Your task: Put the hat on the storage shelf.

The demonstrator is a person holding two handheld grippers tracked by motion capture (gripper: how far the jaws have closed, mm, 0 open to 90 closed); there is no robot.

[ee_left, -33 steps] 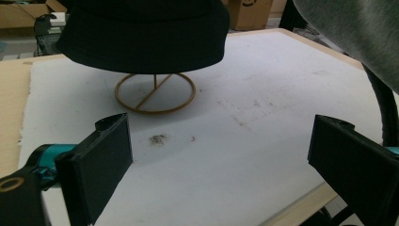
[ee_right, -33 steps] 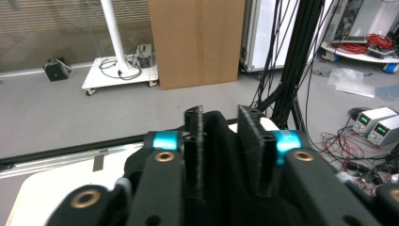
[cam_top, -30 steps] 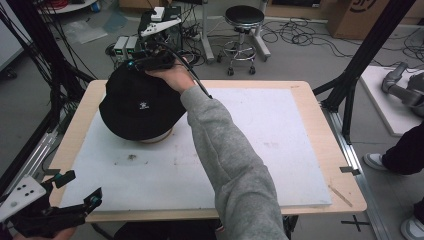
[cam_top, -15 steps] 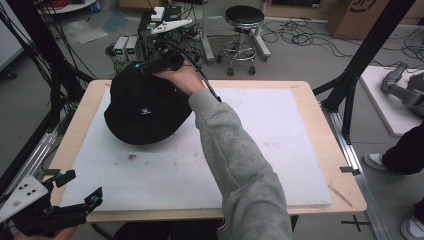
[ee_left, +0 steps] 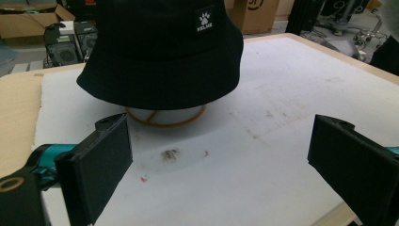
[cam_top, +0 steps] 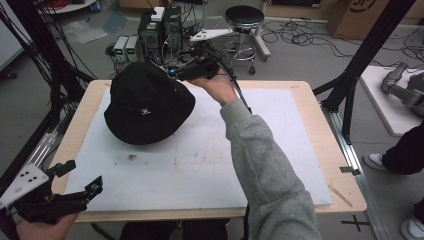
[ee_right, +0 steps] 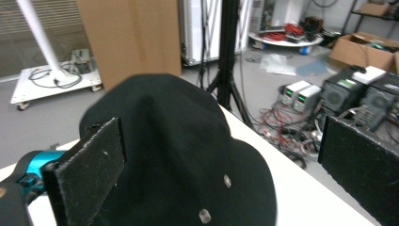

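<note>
A black bucket hat (cam_top: pixel 147 102) with a small white label sits on a pale round stand (ee_left: pixel 164 115) at the far left of the white mat (cam_top: pixel 280 150). My right gripper (cam_top: pixel 172 71) hovers by the hat's far edge. Its jaws have just been opening and now stand wide, with the hat (ee_right: pixel 174 141) below and ahead of them and neither pad touching it. My left gripper (cam_top: pixel 80 177) is open over the table's near-left corner and holds nothing. It looks toward the hat (ee_left: pixel 160 52).
The mat covers most of a wooden table (cam_top: pixel 345 187). Beyond the far edge are computer boxes (cam_top: pixel 160 27), cables and a stool (cam_top: pixel 245 17). Black frame posts (cam_top: pixel 367 55) rise at both sides. A small stain (ee_left: pixel 169 154) marks the mat near the stand.
My right hand has let go of the hat's crown and drawn back to the right, toward the far edge. The hat has settled on its stand. The left gripper stayed put.
</note>
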